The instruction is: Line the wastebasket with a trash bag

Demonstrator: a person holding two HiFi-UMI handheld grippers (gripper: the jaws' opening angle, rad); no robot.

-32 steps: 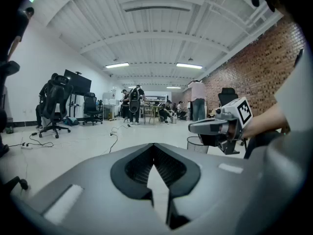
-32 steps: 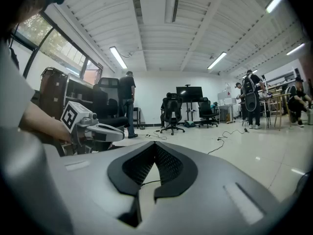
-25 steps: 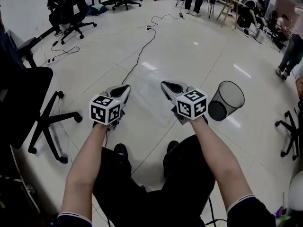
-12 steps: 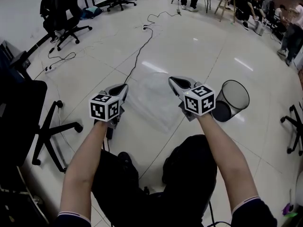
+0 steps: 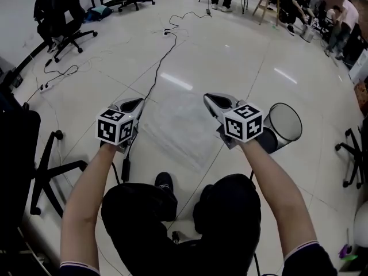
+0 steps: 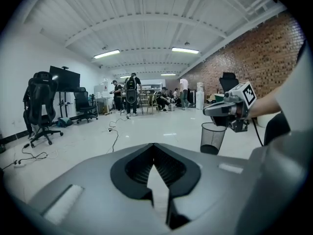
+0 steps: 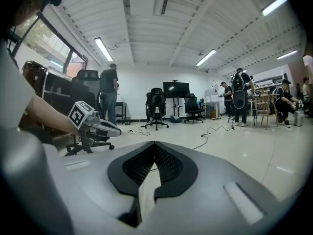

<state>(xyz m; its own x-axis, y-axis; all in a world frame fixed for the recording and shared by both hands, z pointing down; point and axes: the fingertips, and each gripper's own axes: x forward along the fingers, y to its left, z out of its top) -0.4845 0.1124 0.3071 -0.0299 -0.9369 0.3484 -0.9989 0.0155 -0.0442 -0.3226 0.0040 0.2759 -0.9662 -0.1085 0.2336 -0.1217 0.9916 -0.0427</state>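
A clear trash bag [image 5: 179,126] lies flat on the pale tiled floor, just ahead of the person's knees. The black mesh wastebasket [image 5: 283,125] stands upright on the floor to the right, partly hidden behind the right gripper's marker cube; it also shows in the left gripper view [image 6: 212,137]. My left gripper [image 5: 134,103] hovers over the bag's left edge, and my right gripper [image 5: 211,99] over its right side. Both are shut, with nothing between the jaws. Each gripper view shows the other gripper, right gripper [image 6: 208,110] and left gripper [image 7: 116,129], with no film hanging from it.
A black cable [image 5: 154,73] runs across the floor from the far end toward the left gripper. An office chair base [image 5: 49,165] stands at the left and another chair [image 5: 351,154] at the right edge. More chairs and several people are at the far end.
The person has stepped forward, so the bag now lies closer beneath the grippers. The left gripper has drifted left, and both stay shut. The wastebasket has not moved on the floor.
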